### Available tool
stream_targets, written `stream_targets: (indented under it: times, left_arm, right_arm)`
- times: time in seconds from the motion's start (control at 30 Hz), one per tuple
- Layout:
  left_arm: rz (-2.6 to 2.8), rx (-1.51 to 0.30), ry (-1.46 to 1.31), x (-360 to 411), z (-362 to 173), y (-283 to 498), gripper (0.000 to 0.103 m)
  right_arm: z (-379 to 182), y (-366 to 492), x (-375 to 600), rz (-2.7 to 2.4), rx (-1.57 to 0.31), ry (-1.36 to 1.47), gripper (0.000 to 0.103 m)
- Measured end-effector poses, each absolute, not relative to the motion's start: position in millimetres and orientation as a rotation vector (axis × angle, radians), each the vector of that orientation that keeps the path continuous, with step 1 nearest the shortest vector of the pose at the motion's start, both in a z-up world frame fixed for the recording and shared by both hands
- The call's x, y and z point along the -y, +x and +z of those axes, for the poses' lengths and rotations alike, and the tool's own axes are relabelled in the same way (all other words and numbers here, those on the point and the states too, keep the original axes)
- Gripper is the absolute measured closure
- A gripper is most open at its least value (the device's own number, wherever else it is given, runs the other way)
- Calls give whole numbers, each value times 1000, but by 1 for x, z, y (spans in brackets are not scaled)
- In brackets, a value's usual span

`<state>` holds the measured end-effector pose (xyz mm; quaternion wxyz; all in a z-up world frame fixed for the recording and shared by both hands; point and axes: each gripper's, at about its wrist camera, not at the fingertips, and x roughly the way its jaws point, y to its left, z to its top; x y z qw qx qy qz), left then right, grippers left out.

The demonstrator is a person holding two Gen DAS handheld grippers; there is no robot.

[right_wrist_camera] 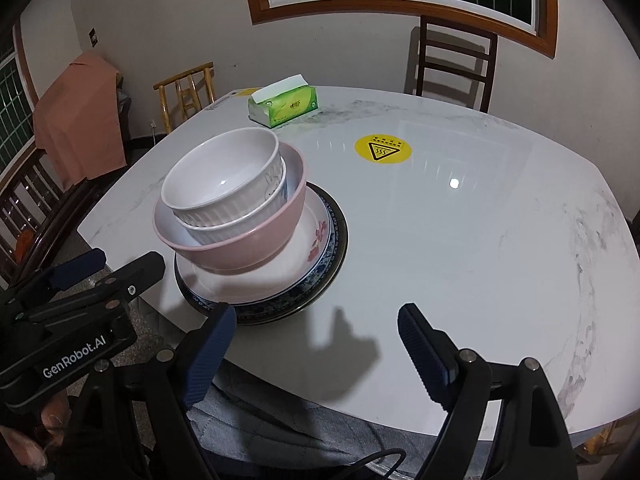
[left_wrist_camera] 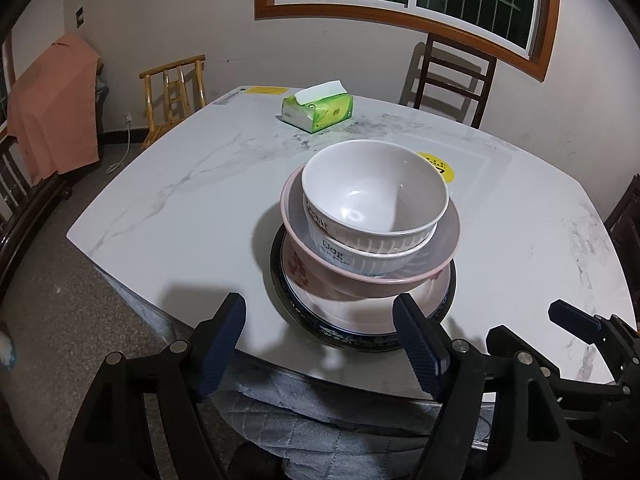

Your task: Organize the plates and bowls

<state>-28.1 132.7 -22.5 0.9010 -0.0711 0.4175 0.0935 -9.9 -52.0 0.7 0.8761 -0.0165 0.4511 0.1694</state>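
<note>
A stack of dishes stands near the front edge of the white marble table [left_wrist_camera: 168, 200]. Two white ribbed bowls [left_wrist_camera: 372, 200] nest in a pink bowl [left_wrist_camera: 360, 276], which tilts on a flowered plate [left_wrist_camera: 360, 312] over a dark blue-rimmed plate [left_wrist_camera: 360, 340]. The same stack shows in the right wrist view: white bowls [right_wrist_camera: 224, 184], pink bowl [right_wrist_camera: 240, 248], plates [right_wrist_camera: 320, 240]. My left gripper [left_wrist_camera: 320, 312] is open and empty just in front of the stack. My right gripper [right_wrist_camera: 316, 324] is open and empty to the right of the stack, and also shows in the left wrist view [left_wrist_camera: 568, 316].
A green tissue pack [left_wrist_camera: 318, 110] lies at the table's far side. A yellow warning sticker [right_wrist_camera: 383, 149] marks the table top. A dark chair [left_wrist_camera: 452, 80] and a bamboo chair [left_wrist_camera: 176, 92] stand behind the table. A pink cloth [left_wrist_camera: 52, 108] hangs at left.
</note>
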Motion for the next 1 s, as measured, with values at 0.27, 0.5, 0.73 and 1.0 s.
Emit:
stream_targets:
  times: [0.27,0.5,0.73,1.0]
  left_arm:
    - [203,-879,-148,-133,-26,-27,30]
    - [205,-882,-151,-135,-27,-28,30]
    - [206,-882,-153,-134,-27,-27,30]
    - [204,-886,-150,-134,-26,-28,30]
  right_arm:
    - [-2,-10,52,356,-946,-29,18]
    - [-2,-11,51,358,-947,-28,18]
    - [-1,-13,50,359,-945,-26,18]
    - [-2,-13,50,360,-945,-24,18]
